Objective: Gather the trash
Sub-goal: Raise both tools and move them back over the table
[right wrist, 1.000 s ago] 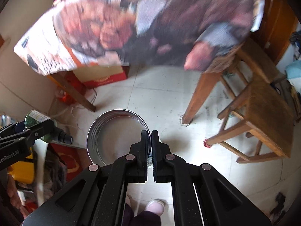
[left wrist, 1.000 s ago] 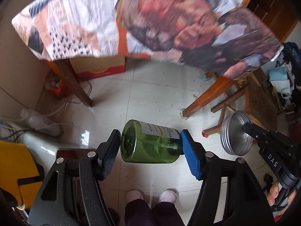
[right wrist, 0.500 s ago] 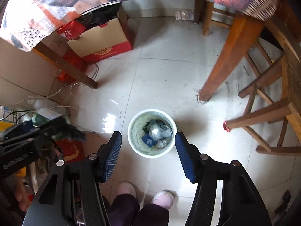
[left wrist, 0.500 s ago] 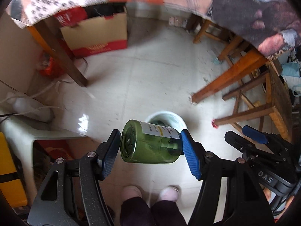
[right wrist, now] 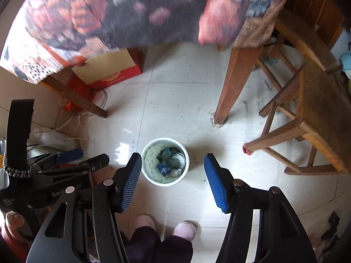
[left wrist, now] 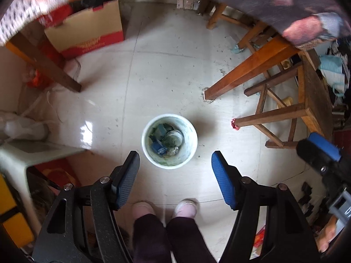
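Both grippers hang over the white bin (left wrist: pixel 190 141) on the floor; the left gripper (left wrist: pixel 175 173) gapes empty; the right gripper (right wrist: pixel 172 176) likewise; a metal tin (left wrist: pixel 174 137) and scraps lie inside the bin.

A tan-and-red cardboard box (left wrist: pixel 87 32) sits far left under the patterned tablecloth (right wrist: pixel 131 11) — beside a dark wooden table leg (left wrist: pixel 43 65). Right, a brown wooden stool (right wrist: pixel 307 118) stands on pale floor tiles (left wrist: pixel 164 76).
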### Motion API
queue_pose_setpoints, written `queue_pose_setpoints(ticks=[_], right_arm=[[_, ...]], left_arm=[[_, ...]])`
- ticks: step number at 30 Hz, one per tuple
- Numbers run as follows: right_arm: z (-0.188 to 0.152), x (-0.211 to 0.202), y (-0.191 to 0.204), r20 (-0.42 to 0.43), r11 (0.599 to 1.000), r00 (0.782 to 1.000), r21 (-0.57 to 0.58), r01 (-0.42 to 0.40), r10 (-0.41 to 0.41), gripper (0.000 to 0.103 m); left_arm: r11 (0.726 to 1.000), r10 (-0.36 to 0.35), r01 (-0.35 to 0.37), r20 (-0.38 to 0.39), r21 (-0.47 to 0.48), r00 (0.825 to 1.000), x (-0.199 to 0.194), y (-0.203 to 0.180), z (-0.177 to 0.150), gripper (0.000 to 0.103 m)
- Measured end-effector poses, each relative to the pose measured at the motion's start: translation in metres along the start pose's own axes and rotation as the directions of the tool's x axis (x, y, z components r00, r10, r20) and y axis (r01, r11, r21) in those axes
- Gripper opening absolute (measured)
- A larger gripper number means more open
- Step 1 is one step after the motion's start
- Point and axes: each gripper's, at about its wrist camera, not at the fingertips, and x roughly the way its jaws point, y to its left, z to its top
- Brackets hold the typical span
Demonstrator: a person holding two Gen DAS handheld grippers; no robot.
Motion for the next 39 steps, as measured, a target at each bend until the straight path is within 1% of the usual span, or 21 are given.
queue_pose_setpoints(ticks=[2, 5, 11, 12, 16, 19, 20, 23, 25, 27, 29, 31, 32, 34, 36, 38, 39], right_arm=[[0.004, -0.019, 0.006, 0.013, 1.0, 1.0, -0.005, 0.0, 0.0, 0.055], [0.008, -0.048, 0.013, 0.036, 1.0, 0.999, -0.012, 0.006, -0.005, 0.055], [0.019, -0.127, 0.036, 0.104, 1.0, 0.995, -0.017, 0.01, -0.008, 0.055], [0.021, -0.142, 0.04, 0.119, 1.0, 0.993, -0.019, 0.013, -0.01, 0.055], [0.025, -0.195, 0.056, 0.176, 1.0, 0.984, -0.028, 0.013, -0.008, 0.055], [0.026, -0.236, 0.074, 0.237, 0.998, 0.971, -0.054, 0.023, -0.01, 0.057], [0.027, -0.25, 0.079, 0.258, 0.998, 0.966, -0.061, 0.031, -0.014, 0.06], [0.025, -0.293, 0.098, 0.341, 0.995, 0.94, -0.086, 0.051, -0.019, 0.063], [0.022, -0.318, 0.111, 0.381, 0.99, 0.924, -0.122, 0.078, -0.026, 0.064], [0.019, -0.341, 0.126, 0.419, 0.984, 0.907, -0.143, 0.105, -0.036, 0.067], [0.014, -0.359, 0.139, 0.45, 0.983, 0.892, -0.147, 0.108, -0.031, 0.08], [0.009, -0.375, 0.148, 0.483, 0.984, 0.876, -0.152, 0.098, -0.012, 0.082], [0.006, -0.382, 0.154, 0.495, 0.983, 0.869, -0.157, 0.093, -0.003, 0.082], [0.003, -0.39, 0.165, 0.51, 0.982, 0.86, -0.159, 0.099, -0.004, 0.083], [-0.001, -0.397, 0.174, 0.529, 0.982, 0.849, -0.154, 0.112, -0.014, 0.085], [-0.006, -0.402, 0.182, 0.557, 0.983, 0.83, -0.141, 0.12, -0.022, 0.094], [-0.009, -0.405, 0.185, 0.574, 0.984, 0.819, -0.132, 0.121, -0.024, 0.096]], left_arm=[[1.0, 0.019, -0.019, 0.014, 0.023, 1.0, -0.018, -0.005, 0.002, 0.067], [0.999, 0.023, -0.025, 0.04, 0.039, 0.999, -0.06, -0.007, 0.003, 0.067], [0.999, 0.002, -0.008, 0.127, 0.042, 0.992, -0.153, -0.01, 0.004, 0.067], [0.999, -0.003, -0.003, 0.152, 0.043, 0.988, -0.177, -0.01, 0.003, 0.067], [0.999, -0.019, 0.008, 0.226, 0.05, 0.974, -0.242, -0.012, -0.002, 0.067], [0.997, -0.038, 0.019, 0.283, 0.068, 0.959, -0.293, -0.01, -0.01, 0.067], [0.997, -0.039, 0.015, 0.31, 0.08, 0.95, -0.315, -0.009, -0.014, 0.067], [0.995, -0.041, 0.004, 0.366, 0.1, 0.93, -0.358, -0.008, -0.025, 0.067], [0.994, -0.05, 0.006, 0.411, 0.107, 0.91, -0.39, -0.004, -0.035, 0.067], [0.994, -0.047, -0.002, 0.454, 0.107, 0.89, -0.419, 0.0, -0.043, 0.067], [0.994, -0.054, 0.003, 0.482, 0.106, 0.874, -0.439, 0.005, -0.048, 0.067], [0.994, -0.066, 0.012, 0.521, 0.107, 0.851, -0.464, 0.012, -0.057, 0.073], [0.994, -0.068, 0.012, 0.534, 0.107, 0.843, -0.472, 0.013, -0.061, 0.074], [0.994, -0.064, 0.0, 0.572, 0.111, 0.818, -0.491, 0.02, -0.069, 0.082], [0.993, -0.057, -0.014, 0.599, 0.113, 0.799, -0.506, 0.026, -0.076, 0.085], [0.992, -0.052, -0.029, 0.616, 0.12, 0.786, -0.516, 0.032, -0.08, 0.086], [0.992, -0.048, -0.037, 0.623, 0.123, 0.781, -0.52, 0.034, -0.082, 0.086]])
